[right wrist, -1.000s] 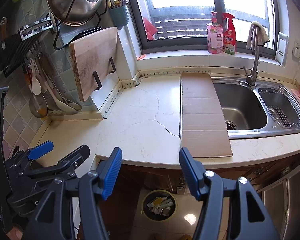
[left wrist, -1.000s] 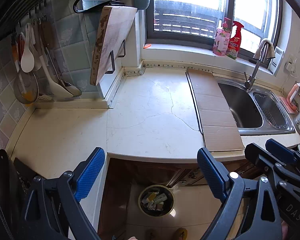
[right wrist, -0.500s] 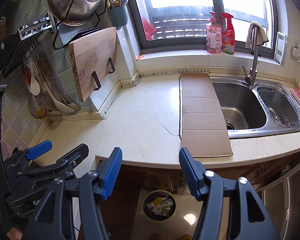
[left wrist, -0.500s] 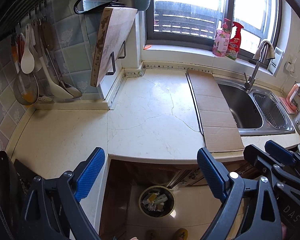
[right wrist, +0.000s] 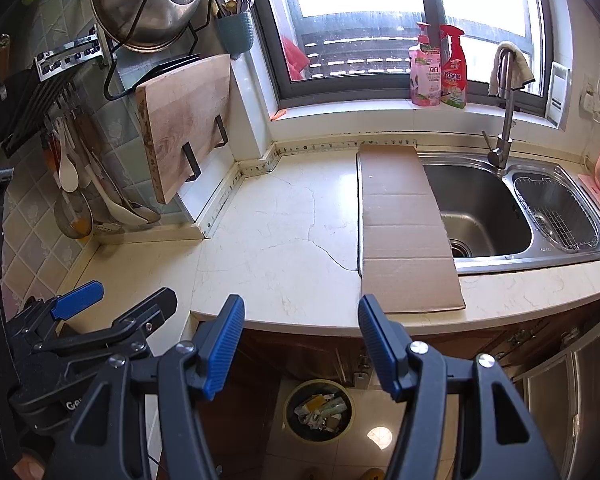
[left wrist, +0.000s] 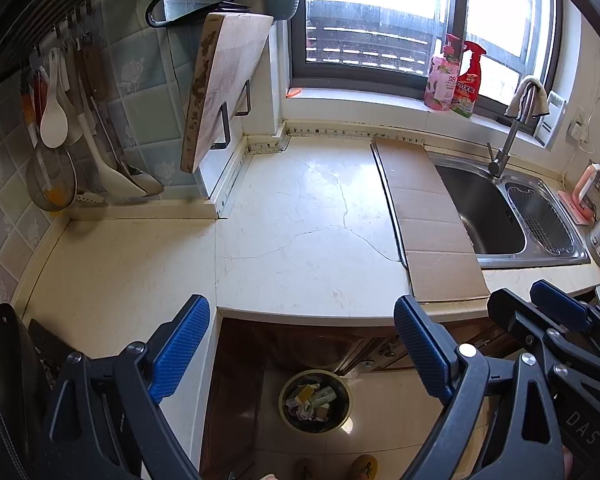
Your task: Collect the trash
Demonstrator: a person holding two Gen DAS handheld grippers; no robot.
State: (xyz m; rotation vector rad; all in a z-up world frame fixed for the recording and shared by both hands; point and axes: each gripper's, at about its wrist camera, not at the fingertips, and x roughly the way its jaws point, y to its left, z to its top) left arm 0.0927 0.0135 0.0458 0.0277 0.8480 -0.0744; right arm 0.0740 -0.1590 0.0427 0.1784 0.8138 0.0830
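Observation:
A round trash bin [left wrist: 315, 402] [right wrist: 318, 409] holding several scraps stands on the floor below the counter's front edge. My left gripper [left wrist: 302, 336] is open with nothing between its blue pads, held above the counter edge and the bin. My right gripper [right wrist: 301, 330] is open too and empty, hovering over the same edge. In the left wrist view the right gripper [left wrist: 556, 312] shows at the lower right. In the right wrist view the left gripper [right wrist: 100, 300] shows at the lower left. A flat cardboard sheet [left wrist: 428, 216] [right wrist: 404, 228] lies on the countertop [left wrist: 292, 224] beside the sink.
A steel double sink [right wrist: 520, 208] with a tap [right wrist: 504, 120] lies on the right. Two bottles [right wrist: 438, 68] stand on the window sill. A wooden cutting board [right wrist: 188, 120], hanging utensils [left wrist: 72, 140] and a pot lid [right wrist: 148, 0] line the left wall. A black pan [left wrist: 0, 360] sits at the far left.

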